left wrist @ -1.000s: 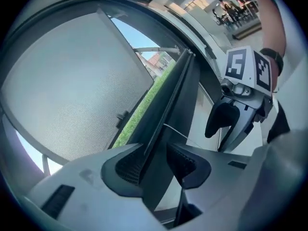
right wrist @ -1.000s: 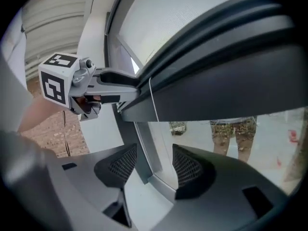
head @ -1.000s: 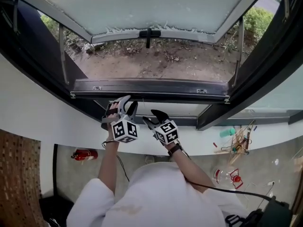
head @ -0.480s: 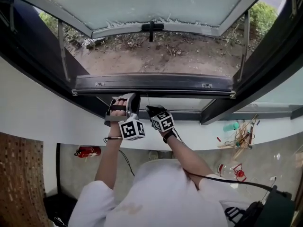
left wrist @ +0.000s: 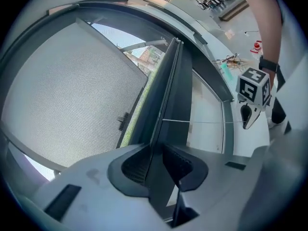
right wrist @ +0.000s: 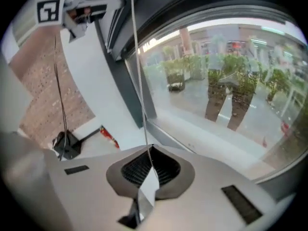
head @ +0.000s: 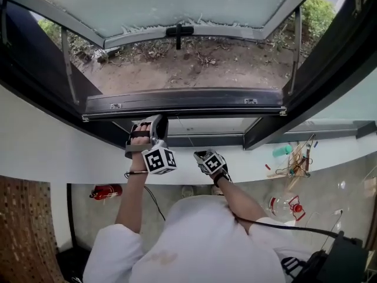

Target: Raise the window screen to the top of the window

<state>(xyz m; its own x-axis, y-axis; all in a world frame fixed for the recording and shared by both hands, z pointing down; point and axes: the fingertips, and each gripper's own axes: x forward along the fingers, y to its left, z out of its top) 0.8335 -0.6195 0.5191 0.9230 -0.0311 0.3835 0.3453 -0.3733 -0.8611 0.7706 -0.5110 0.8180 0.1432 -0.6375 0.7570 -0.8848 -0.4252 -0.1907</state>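
I'm at a ground-floor window (head: 182, 102) in a bare workroom. A fire extinguisher (head: 106, 191) and scattered clutter (head: 293, 165) lie on the floor (head: 330, 187).

All three views toward the window (head: 330, 63)

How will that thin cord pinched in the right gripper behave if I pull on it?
The cord looks very thin, so it is probably limp and nearly weightless, stiff only while taut, as it appears now. Pinched in the shut right gripper, something this fine may slip free under a hard tug.
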